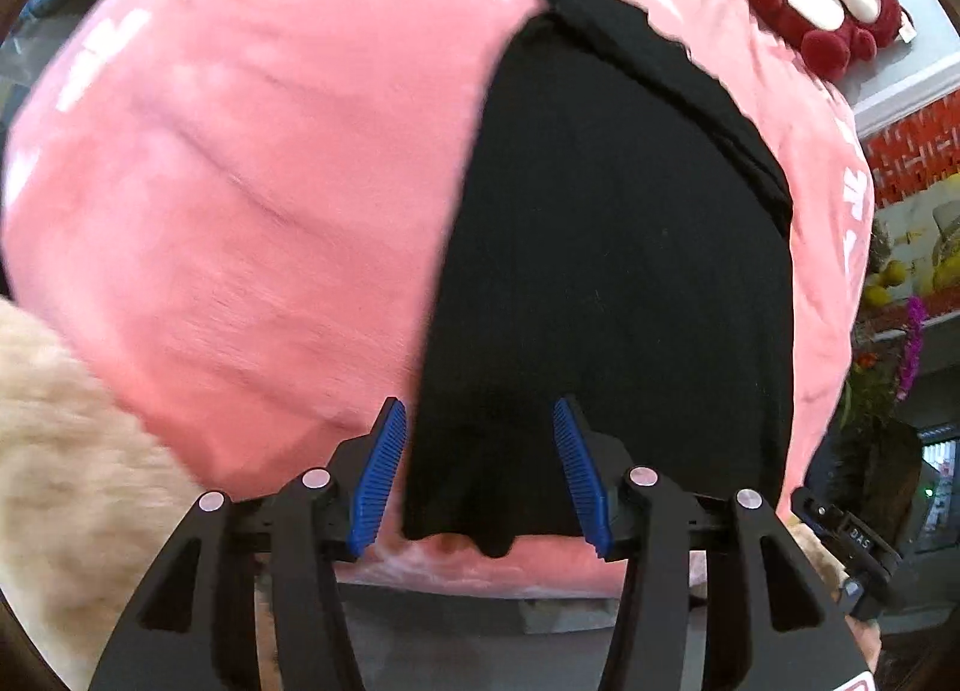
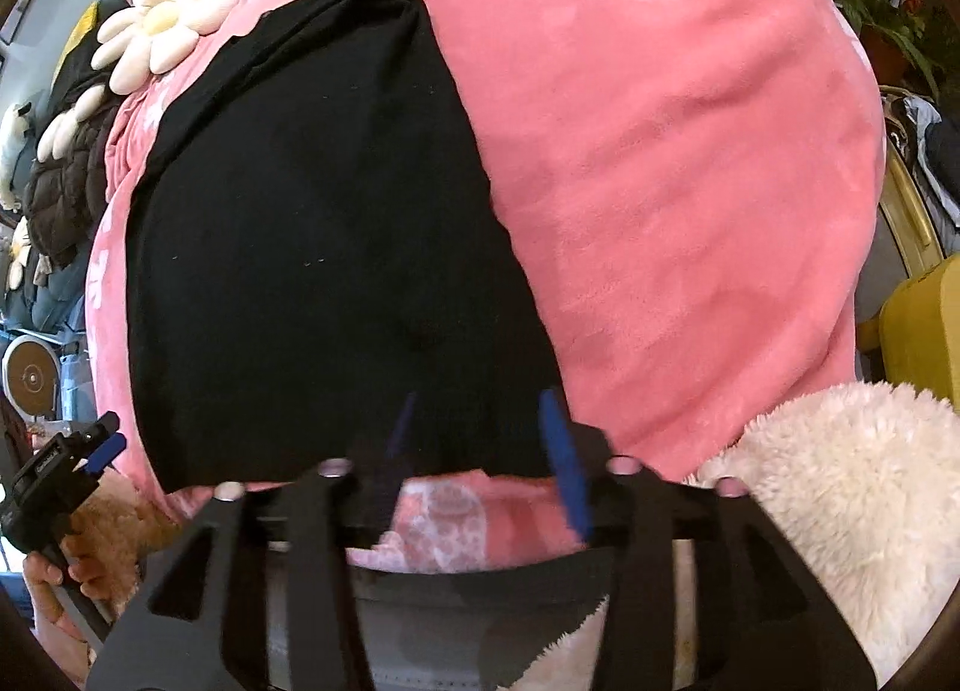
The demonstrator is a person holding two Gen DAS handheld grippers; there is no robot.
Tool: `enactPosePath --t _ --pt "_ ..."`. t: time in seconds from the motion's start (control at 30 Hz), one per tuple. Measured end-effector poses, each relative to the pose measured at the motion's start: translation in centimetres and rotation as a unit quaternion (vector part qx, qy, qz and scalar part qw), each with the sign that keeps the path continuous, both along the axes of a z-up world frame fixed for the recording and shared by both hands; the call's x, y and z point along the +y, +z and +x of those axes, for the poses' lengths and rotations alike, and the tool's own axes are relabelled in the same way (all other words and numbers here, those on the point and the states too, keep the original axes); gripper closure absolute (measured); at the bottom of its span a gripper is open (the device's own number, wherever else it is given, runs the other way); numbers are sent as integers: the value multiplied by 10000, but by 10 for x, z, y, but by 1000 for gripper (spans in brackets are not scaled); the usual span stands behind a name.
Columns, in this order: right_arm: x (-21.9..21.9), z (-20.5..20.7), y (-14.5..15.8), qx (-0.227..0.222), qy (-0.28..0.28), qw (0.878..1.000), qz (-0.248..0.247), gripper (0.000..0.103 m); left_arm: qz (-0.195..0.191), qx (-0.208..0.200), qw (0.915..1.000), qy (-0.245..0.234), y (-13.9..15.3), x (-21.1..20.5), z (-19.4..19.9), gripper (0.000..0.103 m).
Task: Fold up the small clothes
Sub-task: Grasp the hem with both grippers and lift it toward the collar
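- Our left gripper (image 1: 480, 466) has its blue pads (image 1: 384, 472) spread wide, one on each side of the near left corner of the black garment (image 1: 606, 283); nothing is pinched yet.
- Our right gripper (image 2: 480, 445) is spread too, its fingers set over the garment's near right hem and holding nothing, as far as the blur lets us tell.
- The black garment lies long and mostly flat on the pink blanket (image 1: 252, 199), its far end bunched and turned over on itself.
- Around it we see a red plush monkey (image 1: 840, 6) and a white flower cushion (image 2: 165, 18) at the far edge, with fluffy cream fabric (image 2: 840, 499) near us.
- We judge the folding early: the piece is laid out, perhaps already narrowed lengthwise, and the near hem must now be gripped and carried toward the far end.
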State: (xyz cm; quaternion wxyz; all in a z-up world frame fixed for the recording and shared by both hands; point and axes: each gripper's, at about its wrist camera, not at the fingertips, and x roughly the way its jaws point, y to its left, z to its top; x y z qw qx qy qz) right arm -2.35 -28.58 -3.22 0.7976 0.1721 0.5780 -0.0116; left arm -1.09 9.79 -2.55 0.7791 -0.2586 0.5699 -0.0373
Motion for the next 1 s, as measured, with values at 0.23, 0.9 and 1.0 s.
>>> enactPosePath --t 0.23,0.9,1.0 --pt "-11 12 -26 341 -407 9968 592 47 -670 156 9971 313 -31 4 10 54" --pt "0 -37 26 -155 138 9938 1090 99 -723 -448 9955 -416 50 27 -35 101" --pt "2 -50 31 -121 246 9933 1125 99 -693 -380 9957 -483 53 32 -45 101"
